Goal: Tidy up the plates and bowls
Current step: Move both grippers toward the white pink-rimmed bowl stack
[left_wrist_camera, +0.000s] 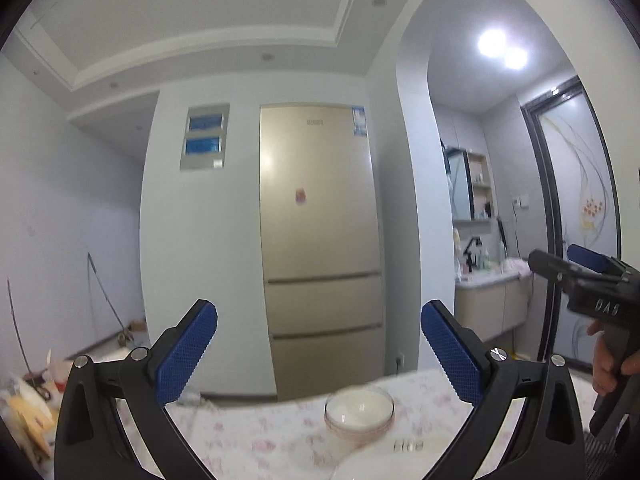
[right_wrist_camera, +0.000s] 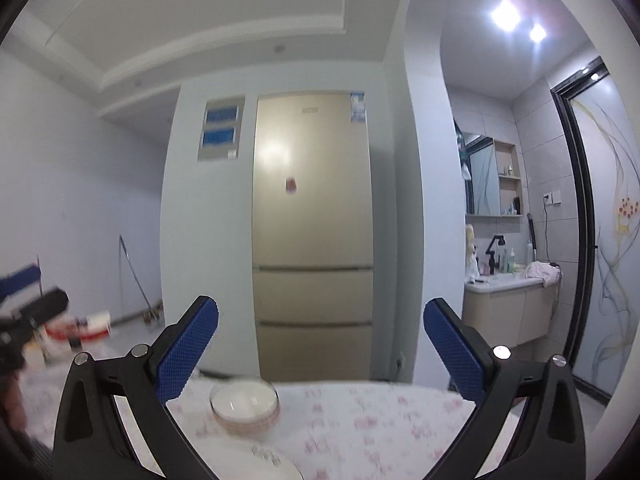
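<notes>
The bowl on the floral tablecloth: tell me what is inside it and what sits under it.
The bowl looks empty, only a white interior showing. It rests on the floral tablecloth; the cloth covers whatever table surface lies beneath. A plate lies nearer, apart from it.

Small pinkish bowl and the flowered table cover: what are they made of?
Small pinkish bowl: probably glazed ceramic; glossy white inside with a highlight, opaque wall. Blur leaves plastic possible.
Flowered table cover: looks like matte printed cloth or vinyl with pink flowers and no glare; weave unreadable.
</notes>
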A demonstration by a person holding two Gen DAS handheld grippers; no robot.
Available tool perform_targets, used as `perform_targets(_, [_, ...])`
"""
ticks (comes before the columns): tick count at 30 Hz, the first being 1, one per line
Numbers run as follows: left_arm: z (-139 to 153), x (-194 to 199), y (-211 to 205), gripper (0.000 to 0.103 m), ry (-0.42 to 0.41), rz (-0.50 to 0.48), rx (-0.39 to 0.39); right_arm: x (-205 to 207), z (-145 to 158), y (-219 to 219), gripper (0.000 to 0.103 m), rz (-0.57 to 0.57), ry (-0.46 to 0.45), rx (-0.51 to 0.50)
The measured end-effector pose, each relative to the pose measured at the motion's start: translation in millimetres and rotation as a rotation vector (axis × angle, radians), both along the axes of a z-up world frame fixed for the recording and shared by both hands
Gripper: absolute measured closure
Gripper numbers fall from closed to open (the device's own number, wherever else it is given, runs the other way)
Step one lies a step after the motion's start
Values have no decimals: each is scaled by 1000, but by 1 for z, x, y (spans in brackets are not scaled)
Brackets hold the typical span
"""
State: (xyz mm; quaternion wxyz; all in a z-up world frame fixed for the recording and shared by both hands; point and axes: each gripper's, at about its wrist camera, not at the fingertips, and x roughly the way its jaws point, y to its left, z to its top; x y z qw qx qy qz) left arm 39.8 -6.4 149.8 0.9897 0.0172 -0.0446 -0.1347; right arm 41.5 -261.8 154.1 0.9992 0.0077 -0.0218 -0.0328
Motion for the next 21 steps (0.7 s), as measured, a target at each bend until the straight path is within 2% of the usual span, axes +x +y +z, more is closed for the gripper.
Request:
perform_targets(4, [25, 12, -14, 0, -13, -17, 3, 8, 37, 0, 0, 29, -34, 13])
perform_targets(7, [40, 28, -29, 0, 14, -40, 51, 25, 57, 7, 0, 96, -4, -26])
perform_targets(10, [47, 41, -36, 0, -24, 0, 16, 35, 68, 9, 0, 93, -6, -28])
perform_targets(13, [52, 56, -42, 0, -19, -12, 4, 45, 73, 9, 0, 77, -27, -18])
perform_targets(17, [50, 74, -37, 0, -20, -15, -59, 57, 74, 9, 0, 51, -71, 16])
perform_targets(21, [17, 101, -32, 0, 25, -41, -93, 76, 49, 8, 0, 92, -39, 96])
